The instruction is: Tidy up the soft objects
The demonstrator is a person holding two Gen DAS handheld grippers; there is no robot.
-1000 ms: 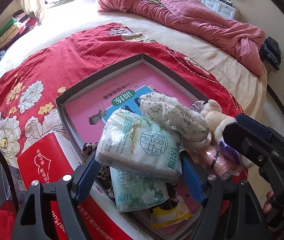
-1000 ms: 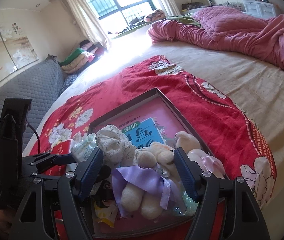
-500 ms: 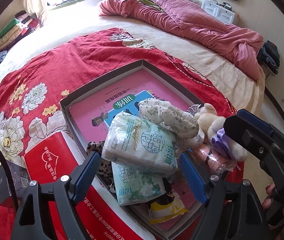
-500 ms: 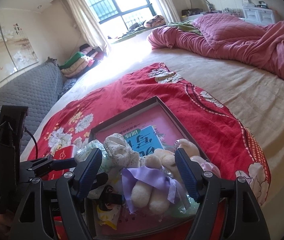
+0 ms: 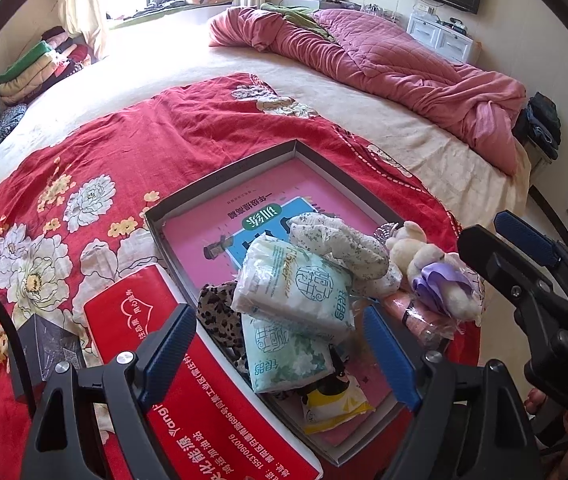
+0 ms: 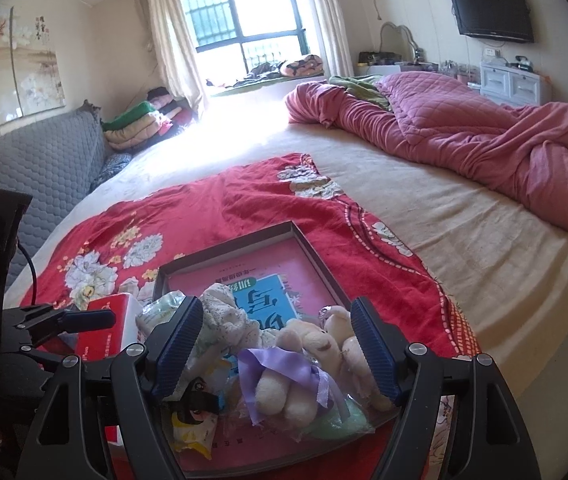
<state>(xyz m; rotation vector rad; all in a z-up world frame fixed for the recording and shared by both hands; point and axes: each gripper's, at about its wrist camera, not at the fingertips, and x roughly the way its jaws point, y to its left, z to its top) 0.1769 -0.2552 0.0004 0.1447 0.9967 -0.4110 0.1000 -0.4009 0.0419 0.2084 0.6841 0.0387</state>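
A shallow grey box [image 5: 220,178] lies on a red floral blanket and holds a pink book. Piled at its near end are two pale green tissue packs [image 5: 295,288], a speckled white cloth [image 5: 343,240], a leopard-print cloth [image 5: 220,320] and a cream plush bear with a purple ribbon [image 5: 423,256], which also shows in the right wrist view [image 6: 307,364]. My left gripper [image 5: 280,352] is open and empty, just short of the tissue packs. My right gripper [image 6: 276,344] is open and empty, just short of the bear.
A red tissue box [image 5: 204,396] lies left of the grey box, with a small black box [image 5: 50,346] beside it. A rumpled pink quilt [image 5: 383,64] lies on the far side of the bed. The bed's edge [image 6: 543,320] drops off to the right.
Both grippers have drawn back and up from the pile. The tissue packs now lie free in the box, clear of my left fingers. The objects have not moved.
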